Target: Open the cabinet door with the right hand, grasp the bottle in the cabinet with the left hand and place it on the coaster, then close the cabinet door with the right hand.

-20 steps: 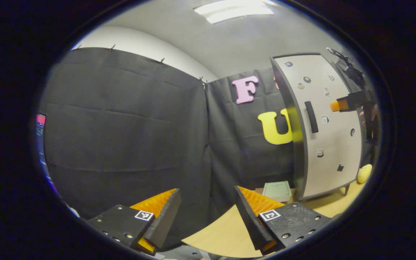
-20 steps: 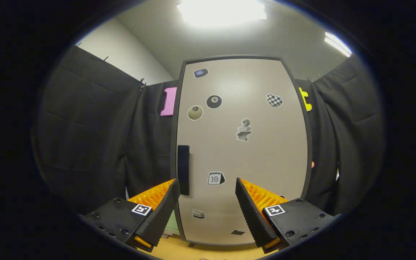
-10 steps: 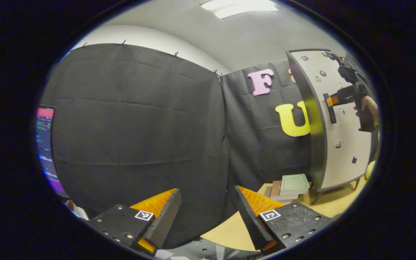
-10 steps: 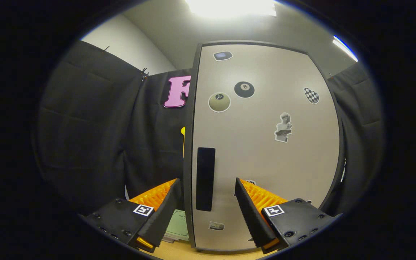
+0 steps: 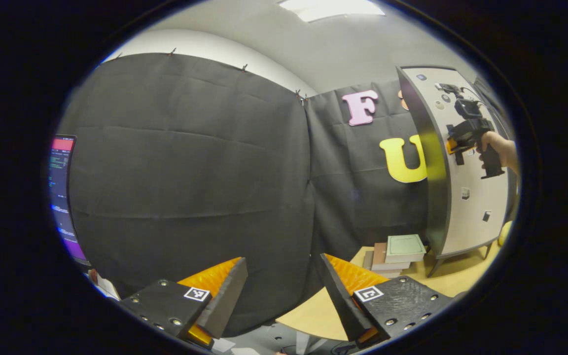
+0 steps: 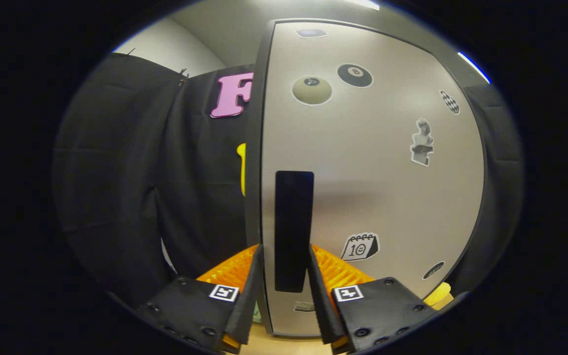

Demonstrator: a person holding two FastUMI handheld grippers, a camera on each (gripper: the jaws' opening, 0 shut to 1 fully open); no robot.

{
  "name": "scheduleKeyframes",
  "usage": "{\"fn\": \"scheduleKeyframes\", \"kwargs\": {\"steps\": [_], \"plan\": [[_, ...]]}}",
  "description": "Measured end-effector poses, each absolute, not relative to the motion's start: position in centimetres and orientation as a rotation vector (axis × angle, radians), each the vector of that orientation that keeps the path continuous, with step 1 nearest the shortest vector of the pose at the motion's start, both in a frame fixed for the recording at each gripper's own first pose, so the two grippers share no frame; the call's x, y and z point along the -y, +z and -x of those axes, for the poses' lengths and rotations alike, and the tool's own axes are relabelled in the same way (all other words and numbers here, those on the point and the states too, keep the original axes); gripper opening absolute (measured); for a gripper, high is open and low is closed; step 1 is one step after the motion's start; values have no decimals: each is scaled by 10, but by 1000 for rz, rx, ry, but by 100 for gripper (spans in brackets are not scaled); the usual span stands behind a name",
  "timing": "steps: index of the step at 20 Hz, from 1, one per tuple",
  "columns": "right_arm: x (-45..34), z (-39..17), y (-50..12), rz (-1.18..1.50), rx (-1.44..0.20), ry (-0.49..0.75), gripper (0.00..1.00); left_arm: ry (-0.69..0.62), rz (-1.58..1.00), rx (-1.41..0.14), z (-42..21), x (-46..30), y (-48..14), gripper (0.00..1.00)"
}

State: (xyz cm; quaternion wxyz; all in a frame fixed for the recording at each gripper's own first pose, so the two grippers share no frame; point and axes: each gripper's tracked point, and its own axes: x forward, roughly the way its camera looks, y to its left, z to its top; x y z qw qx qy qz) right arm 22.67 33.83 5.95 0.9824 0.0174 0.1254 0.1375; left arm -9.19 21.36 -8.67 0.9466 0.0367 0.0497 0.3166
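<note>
In the right gripper view, the right hand-held gripper (image 6: pixel 284 286) has its ribbed orange fingers closed against both sides of the flat black handle (image 6: pixel 294 229) on the cabinet door (image 6: pixel 372 182), a smooth beige panel with stickers. The left hand-held gripper (image 5: pixel 279 296) hangs apart over the tan surface (image 5: pixel 313 313), well short of the cabinet.

A recording booth, this, likely in a lab or office: black cloth (image 5: pixel 190 158) clipped up as walls, plain ceiling with a light panel (image 5: pixel 333 7), a lit monitor (image 5: pixel 62 192) at the edge. One sticker-covered cabinet (image 6: pixel 363 172) and stacked books (image 5: pixel 397 251) sit on a wooden table (image 5: pixel 461 276).
</note>
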Motion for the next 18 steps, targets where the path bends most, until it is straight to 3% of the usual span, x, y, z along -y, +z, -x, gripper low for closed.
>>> {"fn": "scheduleKeyframes", "kwargs": {"steps": [1, 2, 6, 18], "plan": [[-340, -226, 59, -65, -266, 288, 36, 644, -74, -101, 92, -214, -86, 90], [-340, -225, 60, -74, -276, 297, 38, 642, -72, -101, 89, -214, -88, 90], [-340, -224, 59, -48, -289, 340, 15, 613, -69, -95, 83, -215, -88, 88], [-325, -162, 76, -95, -311, 554, 15, 403, -63, -53, 0, -151, -74, 88]]}}
